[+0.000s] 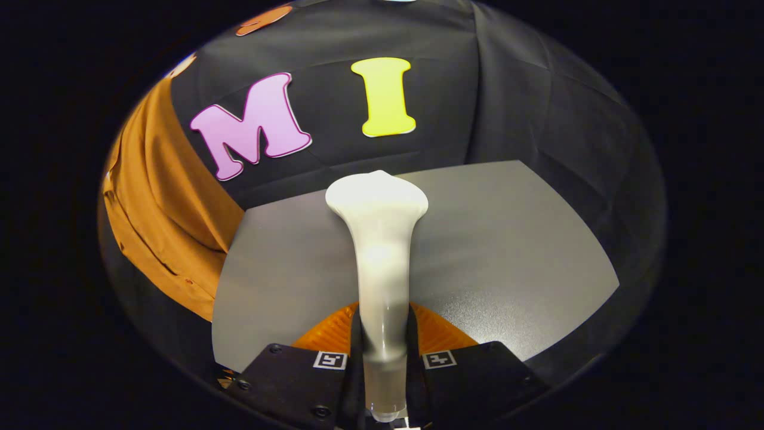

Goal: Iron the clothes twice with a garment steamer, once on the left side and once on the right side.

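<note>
Steamer, white and smooth, stands out straight ahead from the tongs, its slim handle pinched between the two fingers, one pressing on each side. From that narrow neck it widens into a flared, rounded head that hangs above the grey counter, near the counter's far edge. The plastic has a soft gloss and catches a bright patch of light halfway along the neck. No writing shows on it.

Off to the left of the steamer, an orange garment hangs against the black booth wall. A stitched seam runs down it, with a small button low on the cloth. Its lower part drops behind the counter's left edge. Between the steamer head and the garment lies open grey counter, with nothing standing in the way.

Each finger of the tongs carries a small square black-and-white marker near the handle.
</note>
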